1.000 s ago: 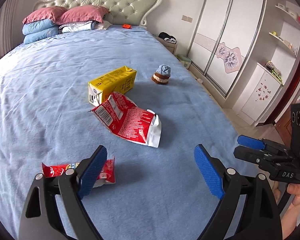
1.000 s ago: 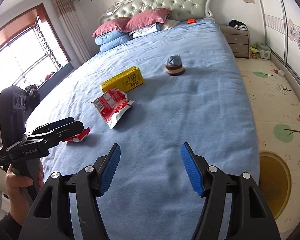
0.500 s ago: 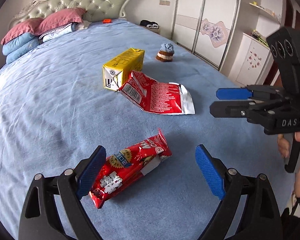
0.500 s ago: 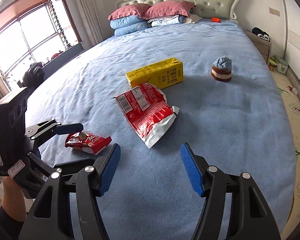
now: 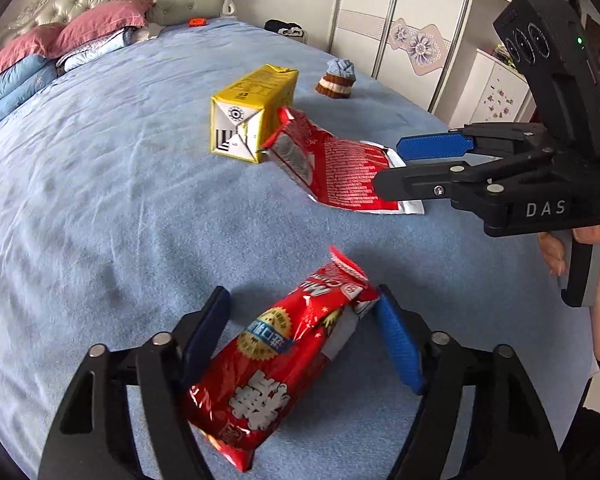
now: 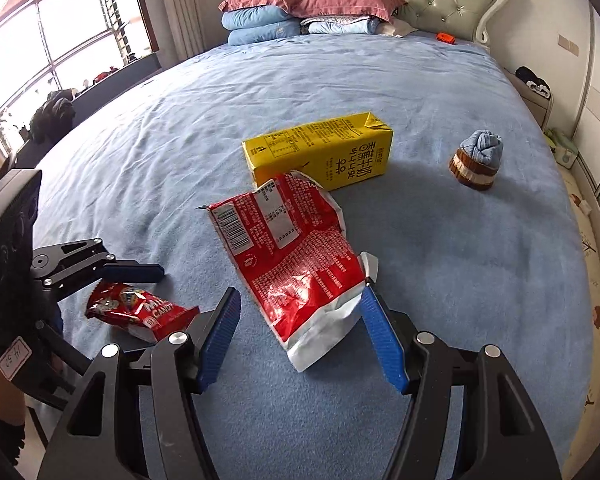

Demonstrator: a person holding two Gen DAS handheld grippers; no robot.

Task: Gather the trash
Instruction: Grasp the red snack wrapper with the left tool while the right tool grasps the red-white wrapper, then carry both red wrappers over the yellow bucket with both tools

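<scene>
Left wrist view: left gripper (image 5: 302, 296) angled down over the blue bedspread (image 5: 100, 208), jaws half spread and just now closing in. Between its pads (image 5: 396, 344), lying slantwise on the bedspread: a small red candy wrapper (image 5: 276, 352), its torn upper end against the right-hand pad, its lower part beside the left-hand pad. Not possible to tell whether pressed or merely touched. Beyond the fingertips: a large red snack bag (image 5: 332, 168), and just behind that a yellow drink carton (image 5: 252, 116) on its side. Ahead and to the right: the other gripper, held in a hand (image 5: 596, 256) and reaching in over the snack bag's silvery open end. Right wrist view: right gripper (image 6: 300, 294) likewise angled down, jaws spread, pinching nothing. Between its pads, flat on the bedspread: the white lower end of the large snack bag, close against the right-hand pad tip, clear of the left-hand pad. Farther ahead of the fingertips: the yellow carton, touching the bag's far edge. Ahead and to the right, well apart: a small blue-and-brown knitted bundle (image 6: 476, 160). To the left, just beside the left-hand finger: the candy wrapper, with the left gripper over it.
</scene>
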